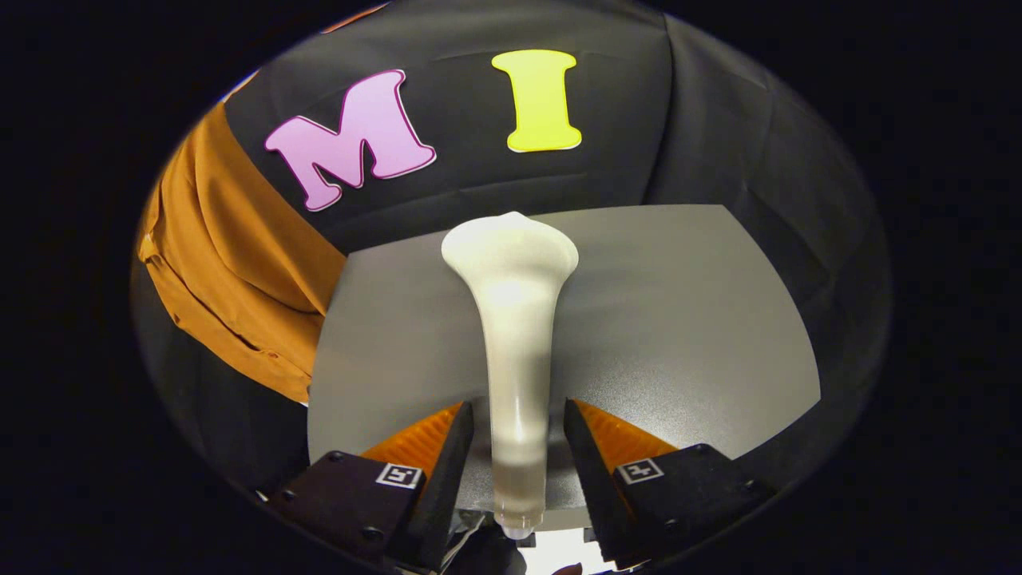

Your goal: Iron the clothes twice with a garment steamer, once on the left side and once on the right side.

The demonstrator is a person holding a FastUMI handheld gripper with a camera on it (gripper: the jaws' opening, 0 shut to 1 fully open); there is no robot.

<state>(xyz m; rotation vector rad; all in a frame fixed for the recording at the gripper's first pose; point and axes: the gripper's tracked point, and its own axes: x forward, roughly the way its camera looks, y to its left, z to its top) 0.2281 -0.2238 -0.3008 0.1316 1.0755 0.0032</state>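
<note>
— What did the gripper have at that moment?

— The white garment steamer. Its slim handle ran between the two fingers, with the flared head pointing away beyond their tips. The jaws stood narrowly apart, about the width of the handle. Whether both pads actually pressed on it I could not tell; a thin dark gap seemed to show on each side.

— And the clothes?

— An orange garment hung against the booth wall, off to the left of the steamer head and well apart from it. Under the steamer lay a grey tabletop.

— So which step was that?

— By my judgement, the start: steamer at or just above the table, head not yet near the fabric, neither pass begun.

— What did the next move call for?

— A firm hold first. Then a swing left, so the flared head faced the cloth, and a stroke along one side of it. A loose grip might have let the handle twist.
</note>
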